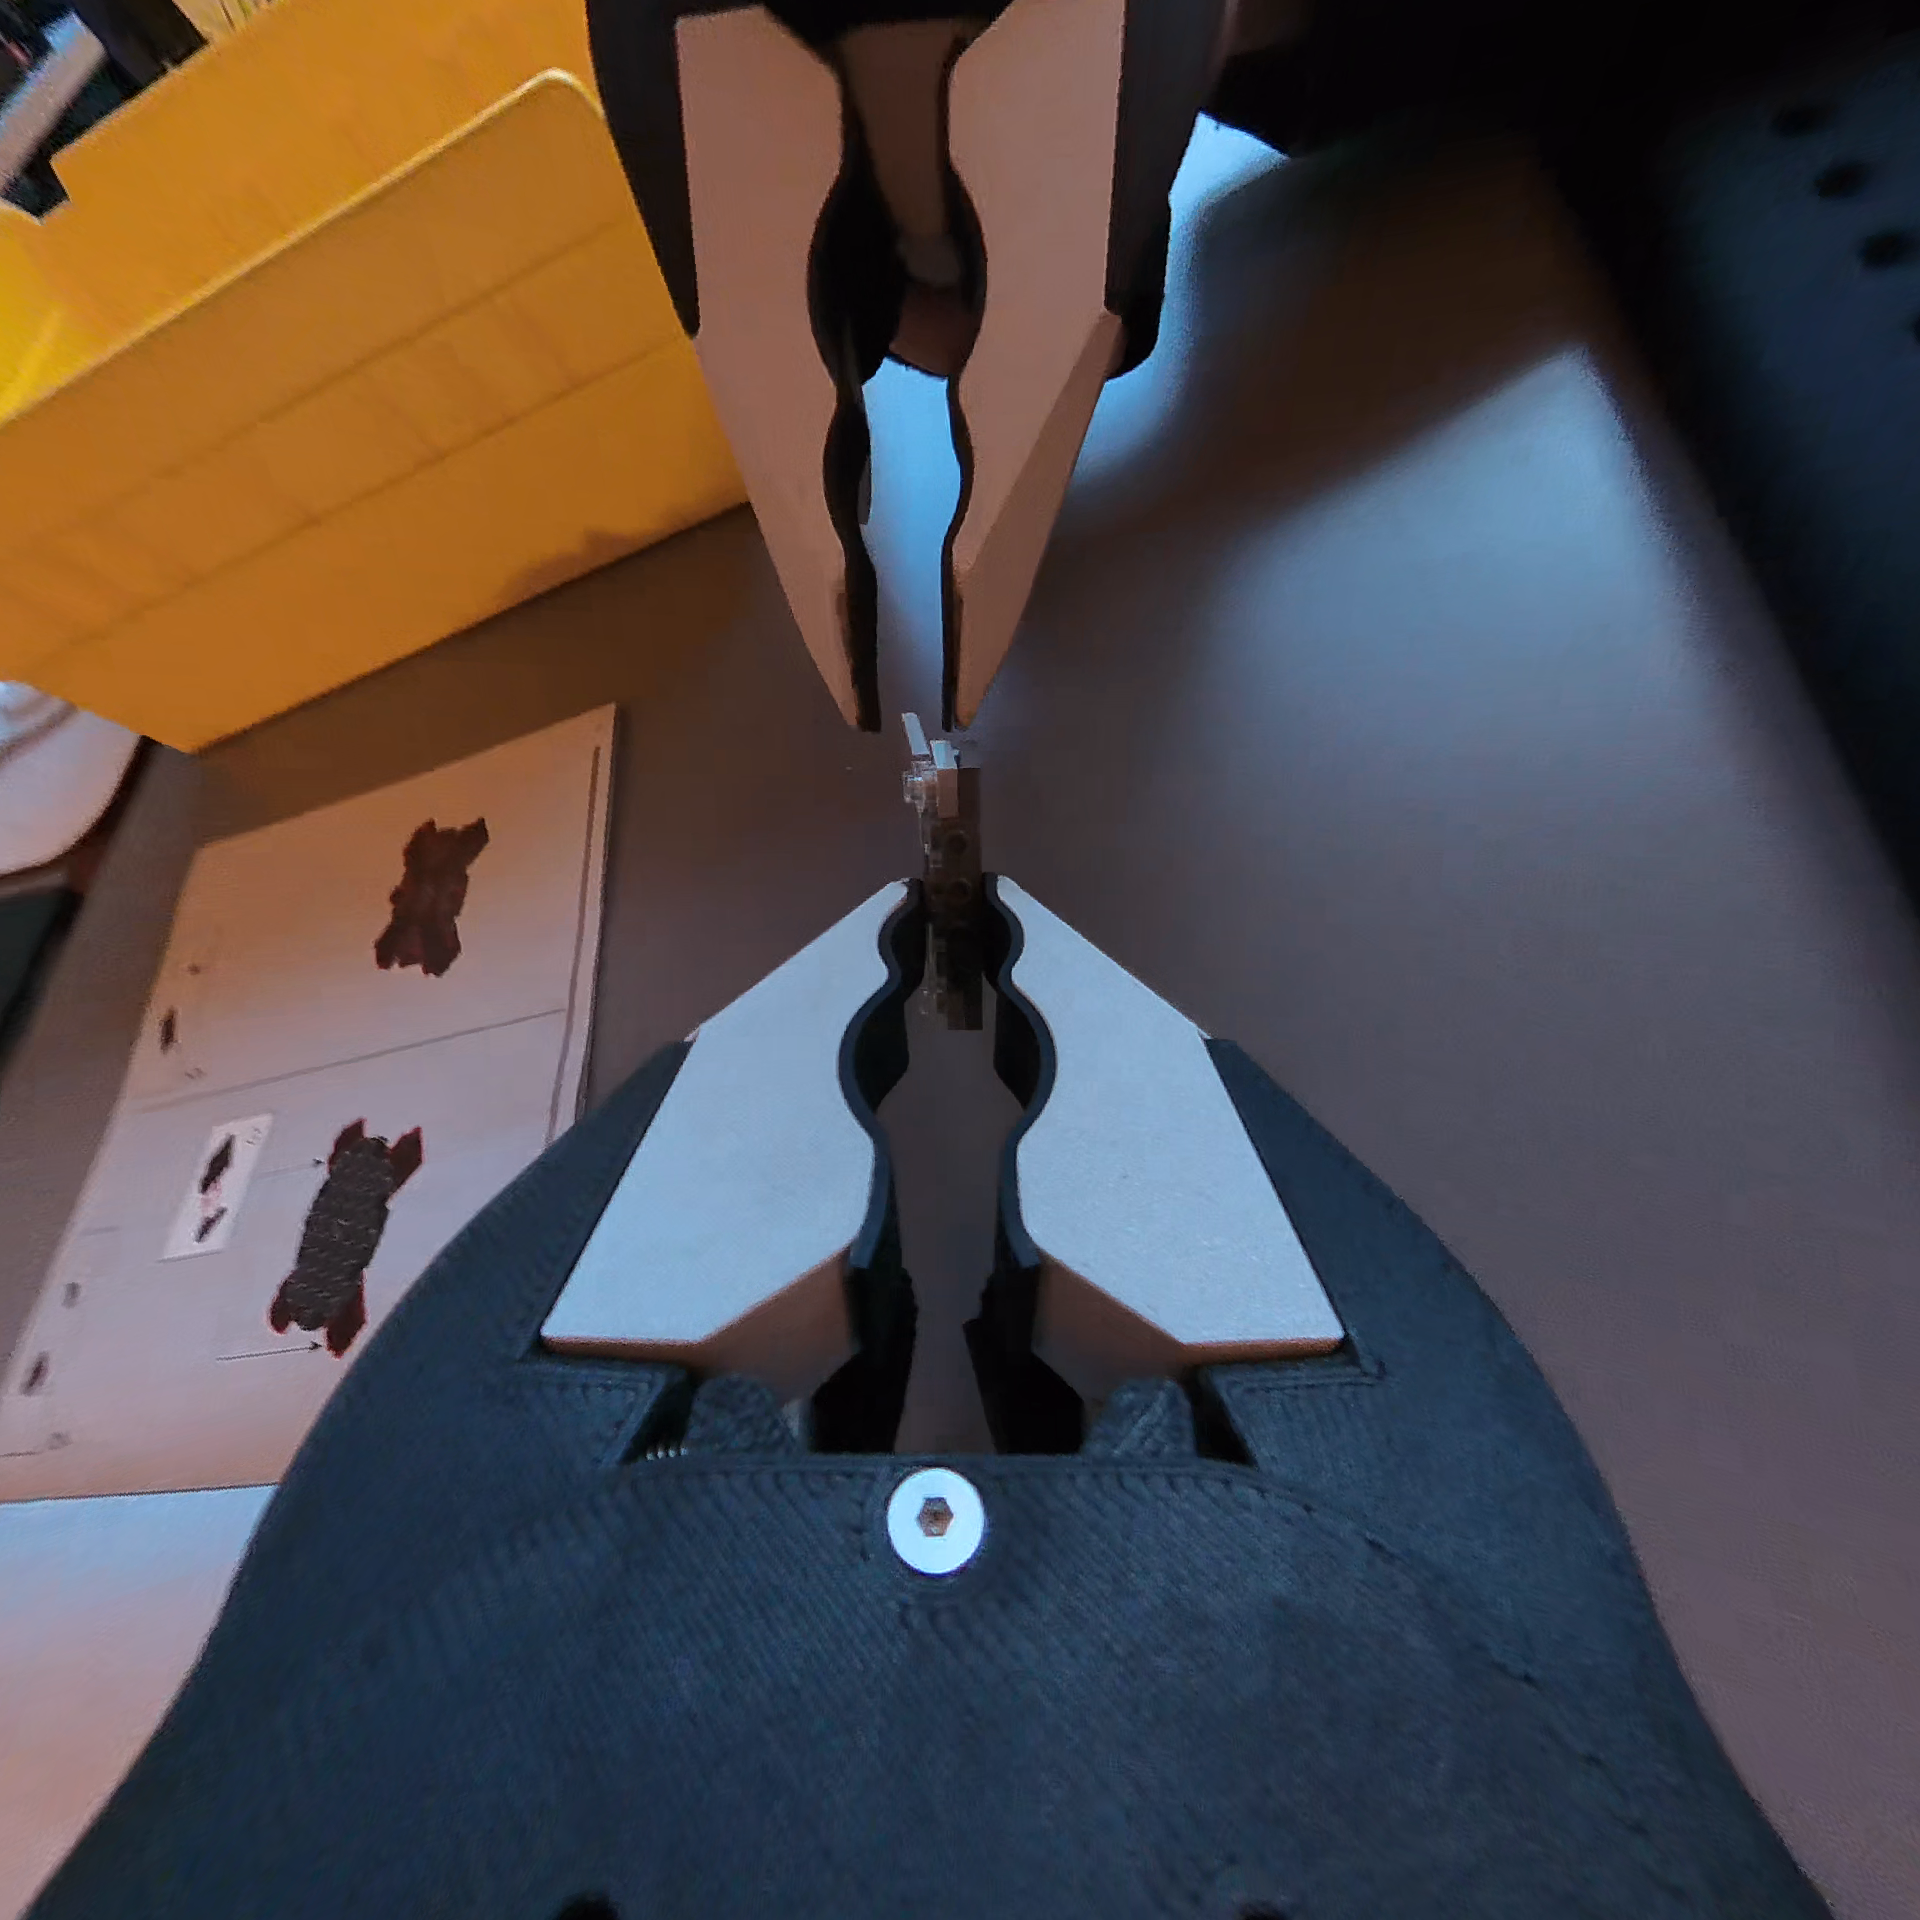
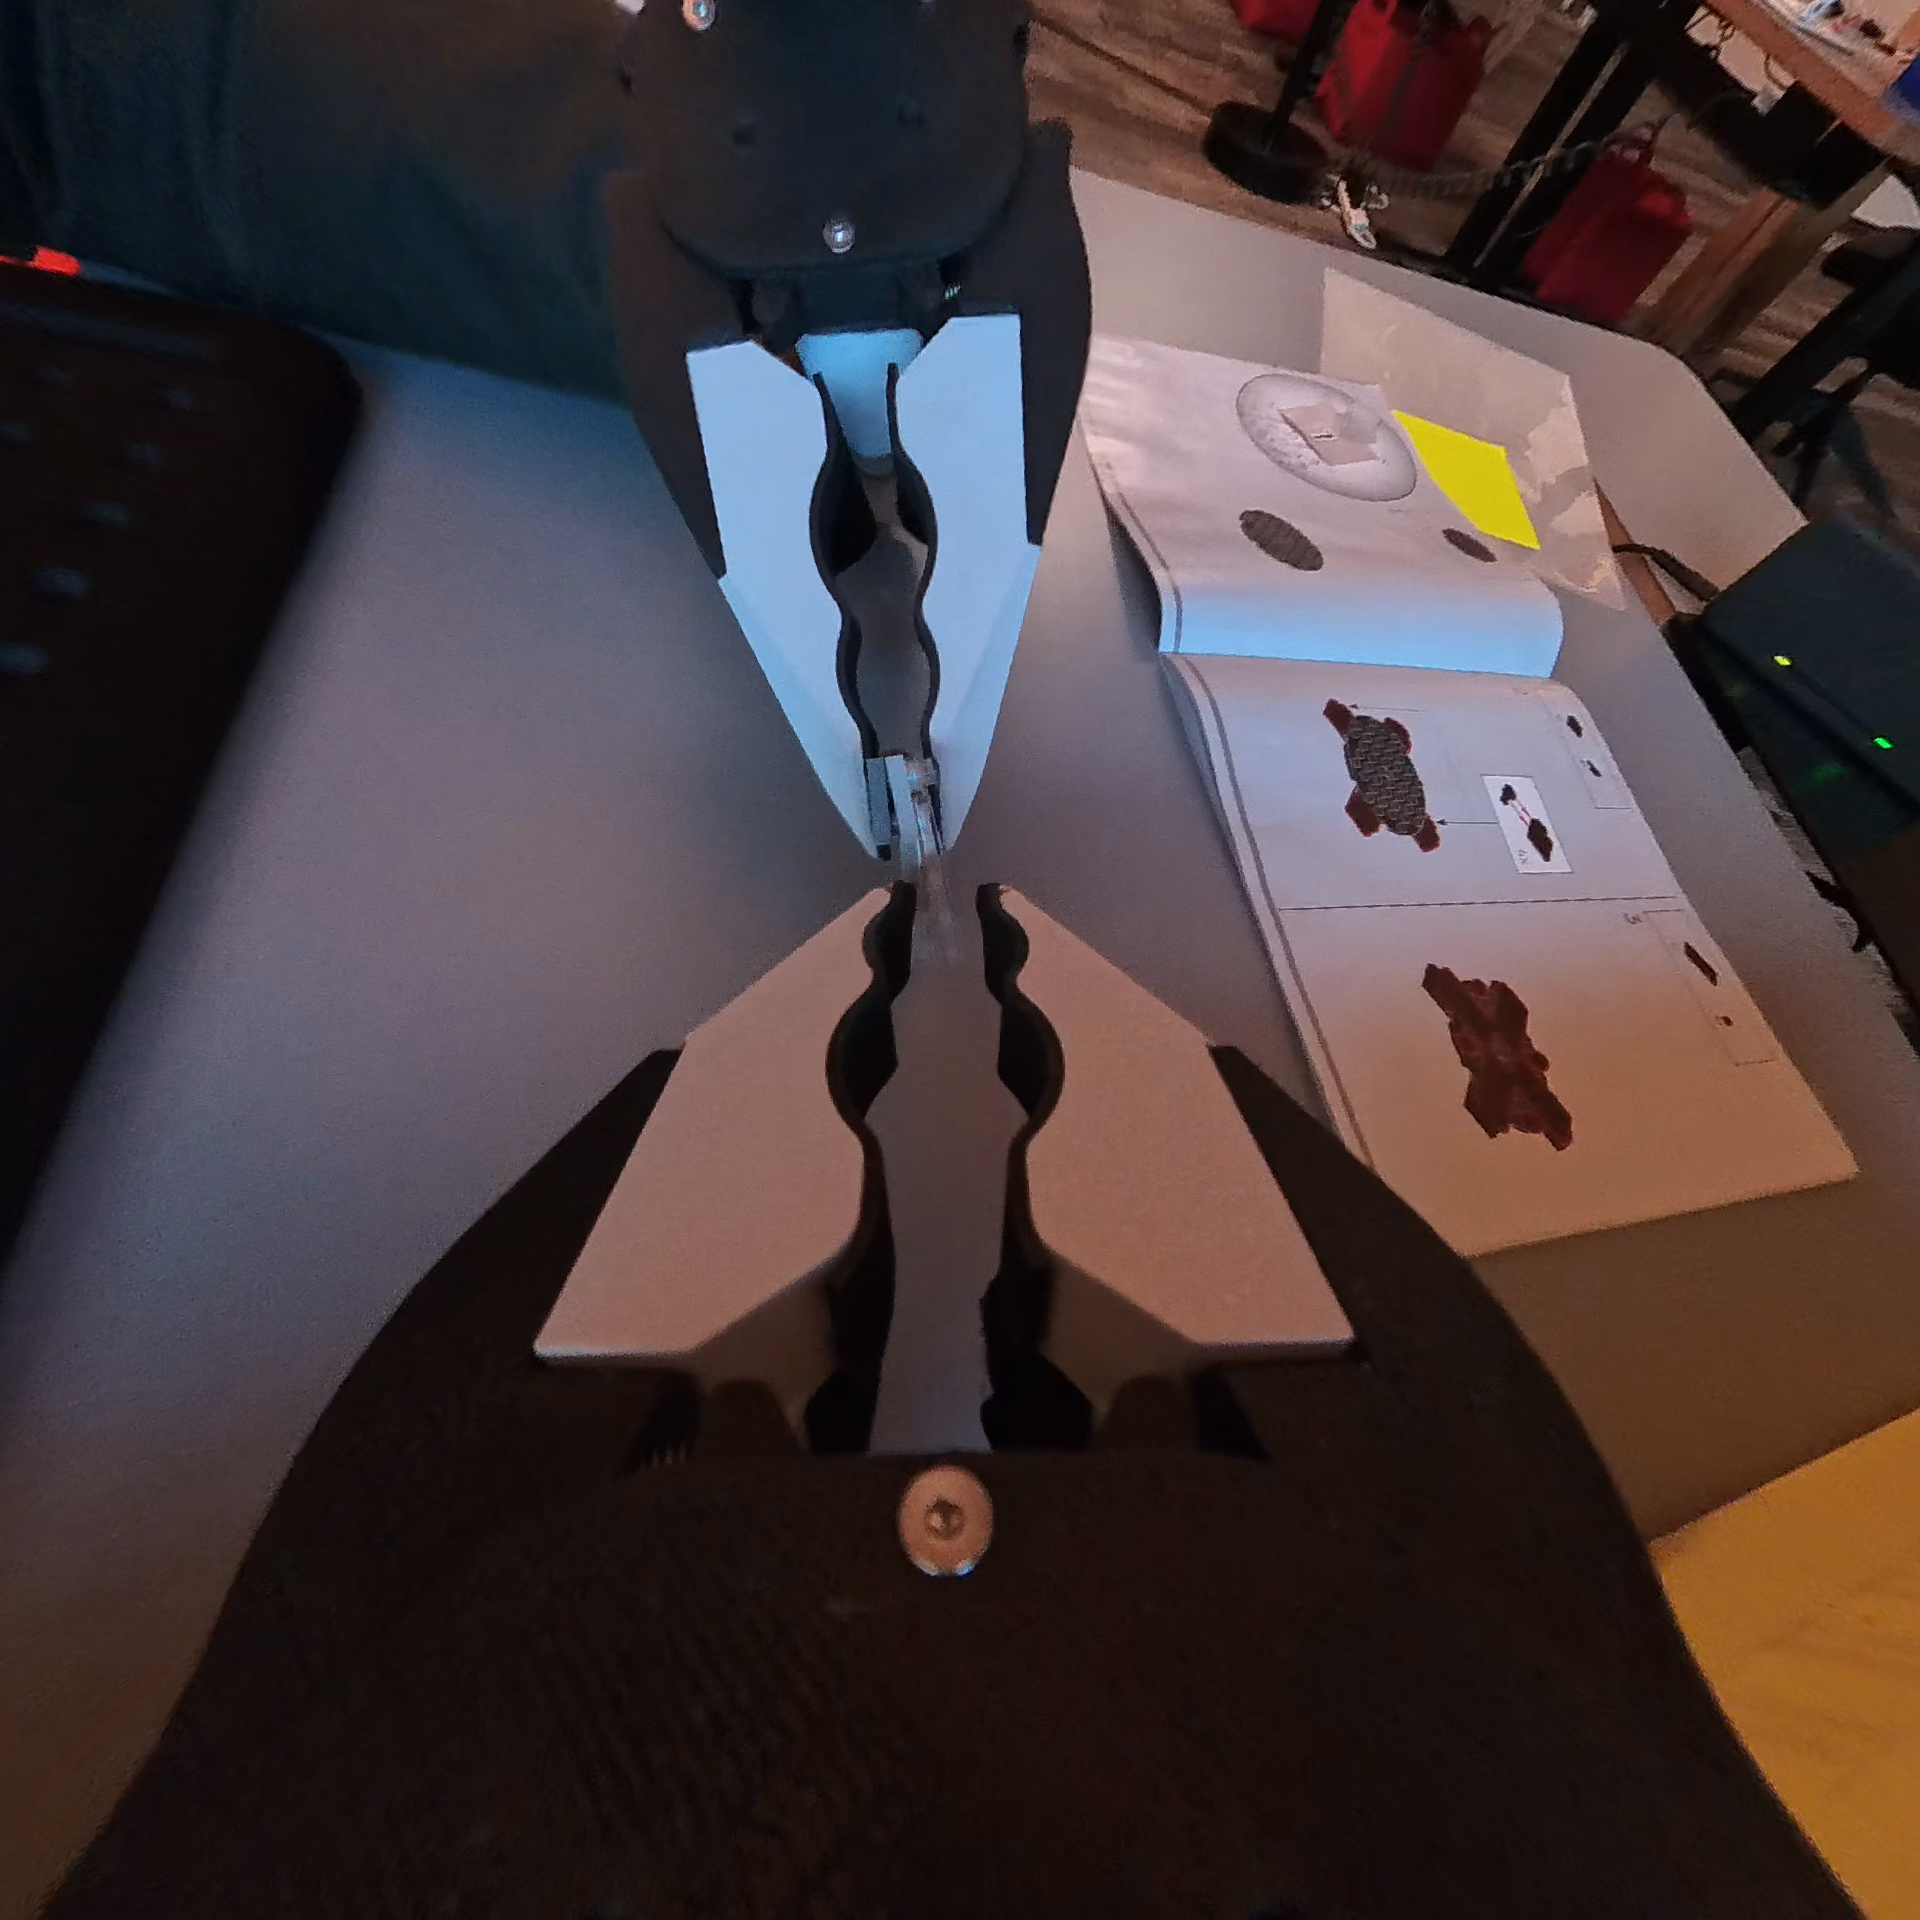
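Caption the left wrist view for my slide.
Left claw grips small brick assembly; right claw meets it above open instruction booklet.

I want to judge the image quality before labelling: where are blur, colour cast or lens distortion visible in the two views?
Left wrist view: wide-angle bending; yellow bin and booklet soft, dark right edge; small brick assembly in the left gripper fairly sharp. Right wrist view: bluish cast on the table, warmer on the booklet, background blurred; right gripper dim.
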